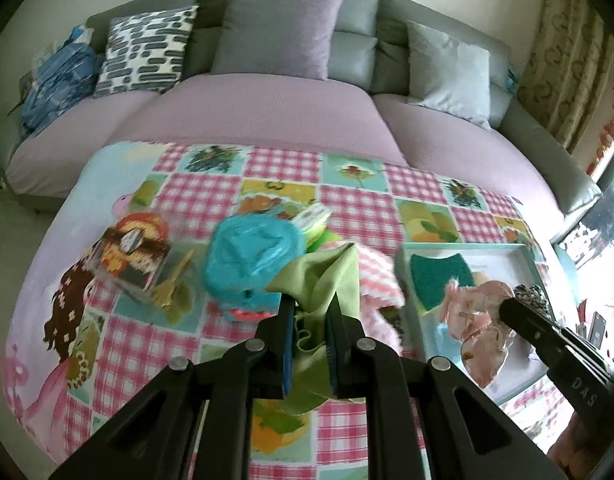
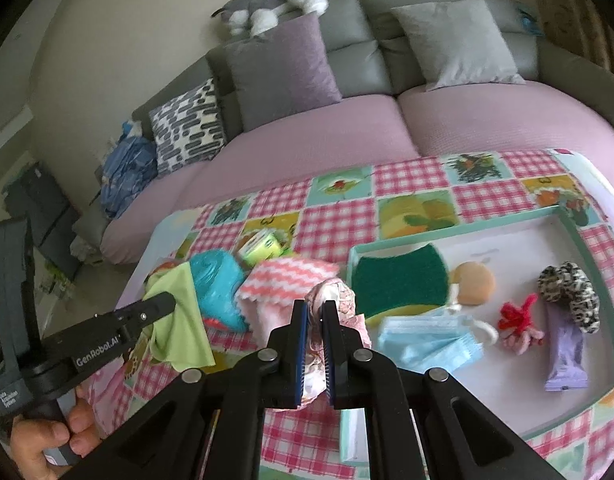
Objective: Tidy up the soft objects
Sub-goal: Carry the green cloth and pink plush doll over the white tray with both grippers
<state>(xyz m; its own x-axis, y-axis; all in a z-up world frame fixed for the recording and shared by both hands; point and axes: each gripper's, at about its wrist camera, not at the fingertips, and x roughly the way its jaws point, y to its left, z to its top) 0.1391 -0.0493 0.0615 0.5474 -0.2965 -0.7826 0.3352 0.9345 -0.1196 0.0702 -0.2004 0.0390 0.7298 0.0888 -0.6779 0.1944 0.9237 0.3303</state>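
My left gripper [image 1: 311, 300] is shut on a green cloth [image 1: 323, 276], which hangs lifted above the patterned tablecloth; the cloth [image 2: 179, 320] also shows in the right wrist view. My right gripper [image 2: 315, 306] is shut on a pink floral fabric piece [image 2: 333, 294], seen dangling [image 1: 479, 320] over the tray's near left corner. The teal-rimmed tray [image 2: 459, 220] holds a green sponge [image 2: 399, 284], a blue face mask [image 2: 427, 344], a round beige puff [image 2: 477, 282], a leopard scrunchie [image 2: 571, 284], a red yarn piece [image 2: 515, 314] and a lilac packet [image 2: 567, 360].
Left of the tray lie a pink zigzag cloth [image 2: 283, 280], a turquoise bag [image 2: 217, 284], a green-yellow packet [image 2: 263, 248] and a clear box [image 1: 127, 256]. Behind the table stands a sofa [image 1: 267, 108] with cushions. A hand [image 2: 47, 436] holds the left gripper's handle.
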